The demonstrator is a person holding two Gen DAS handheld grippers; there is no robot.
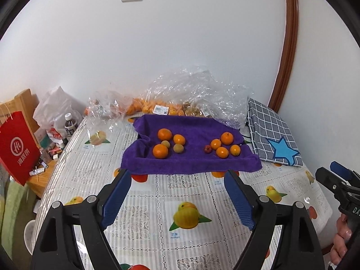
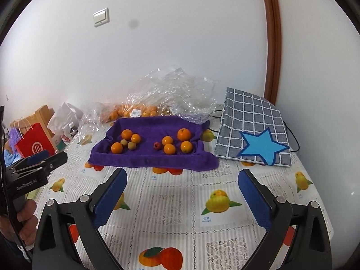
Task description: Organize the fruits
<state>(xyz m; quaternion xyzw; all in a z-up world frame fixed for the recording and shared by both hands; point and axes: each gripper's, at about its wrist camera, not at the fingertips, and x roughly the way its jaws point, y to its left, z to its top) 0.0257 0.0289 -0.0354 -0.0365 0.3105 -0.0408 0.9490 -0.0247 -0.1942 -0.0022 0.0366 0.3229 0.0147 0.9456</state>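
Both tongs, the left gripper (image 1: pixel 177 180) and right gripper (image 2: pixel 182 180), are let go and hold nothing. The fruits (image 1: pixel 171 145) sit in two bunches on the purple towel (image 1: pixel 191 166) near the table's (image 1: pixel 157 202) far edge. A bump could roll round ones off.

The counter (image 1: pixel 191 193), under a fruit-print tablecloth, carries a purple towel (image 1: pixel 191 159), clear plastic bags (image 1: pixel 198 90) and a grey checked cloth (image 1: pixel 270 126).
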